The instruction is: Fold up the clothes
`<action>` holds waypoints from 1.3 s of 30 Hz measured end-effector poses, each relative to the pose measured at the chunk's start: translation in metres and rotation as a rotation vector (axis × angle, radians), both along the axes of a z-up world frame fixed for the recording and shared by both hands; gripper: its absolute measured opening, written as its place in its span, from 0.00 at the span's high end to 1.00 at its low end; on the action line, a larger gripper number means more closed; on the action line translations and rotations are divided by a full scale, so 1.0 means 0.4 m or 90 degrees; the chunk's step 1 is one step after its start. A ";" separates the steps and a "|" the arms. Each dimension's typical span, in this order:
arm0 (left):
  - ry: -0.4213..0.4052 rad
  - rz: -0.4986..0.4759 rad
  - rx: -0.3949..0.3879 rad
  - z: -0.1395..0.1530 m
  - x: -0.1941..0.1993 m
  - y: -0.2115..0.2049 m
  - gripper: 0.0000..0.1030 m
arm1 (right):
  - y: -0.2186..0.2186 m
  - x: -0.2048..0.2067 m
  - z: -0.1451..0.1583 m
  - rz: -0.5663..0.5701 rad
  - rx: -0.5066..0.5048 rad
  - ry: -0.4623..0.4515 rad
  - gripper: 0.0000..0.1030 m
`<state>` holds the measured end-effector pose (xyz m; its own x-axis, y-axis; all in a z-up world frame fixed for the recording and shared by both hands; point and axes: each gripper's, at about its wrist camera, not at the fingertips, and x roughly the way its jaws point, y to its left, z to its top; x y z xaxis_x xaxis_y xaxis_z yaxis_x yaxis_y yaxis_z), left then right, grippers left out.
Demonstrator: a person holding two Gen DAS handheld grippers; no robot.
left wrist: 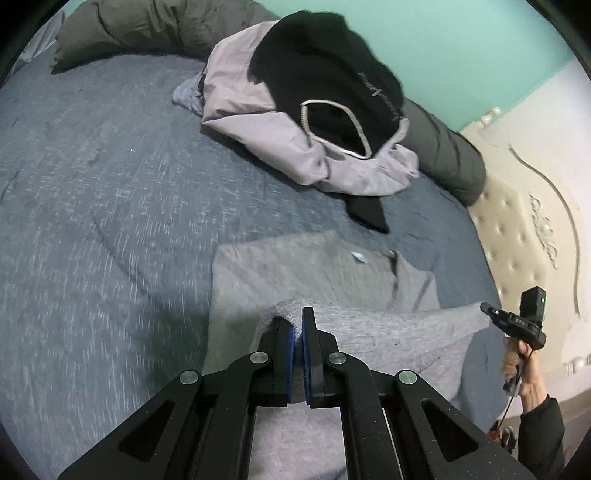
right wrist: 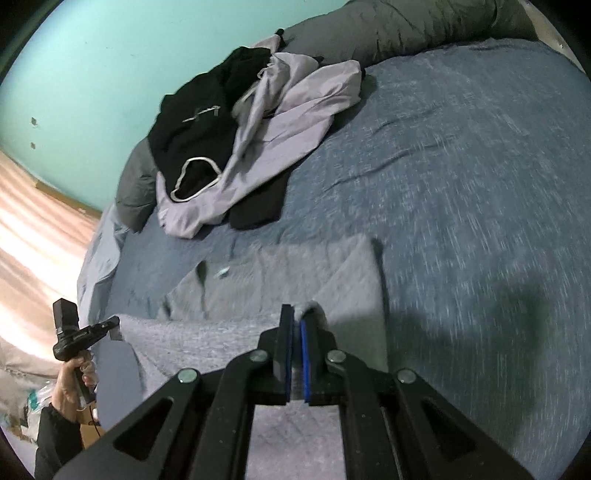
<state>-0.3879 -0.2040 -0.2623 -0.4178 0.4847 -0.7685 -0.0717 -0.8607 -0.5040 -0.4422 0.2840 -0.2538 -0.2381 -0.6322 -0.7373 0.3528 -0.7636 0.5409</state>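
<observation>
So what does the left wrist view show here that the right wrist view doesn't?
Only the left wrist view shows the tufted cream headboard and the left gripper close up, shut on the grey garment.

Only the right wrist view shows the wooden floor, two marks on the teal wall, and the right gripper close up, also shut on that garment.

Both show the blue bedspread, the pile of black and lilac clothes, the dark grey duvet and the opposite gripper pinching the garment's other corner.
</observation>
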 end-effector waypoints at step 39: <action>0.023 -0.159 -0.216 -0.212 0.077 0.181 0.63 | -0.242 0.203 -0.186 0.225 0.249 0.126 0.75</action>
<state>-0.3572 -0.1317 -0.3470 -0.3490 0.2972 -0.8887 -0.3116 -0.9312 -0.1890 -0.3609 0.1870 -0.3282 -0.2184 -0.3876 -0.8956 0.6895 -0.7107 0.1394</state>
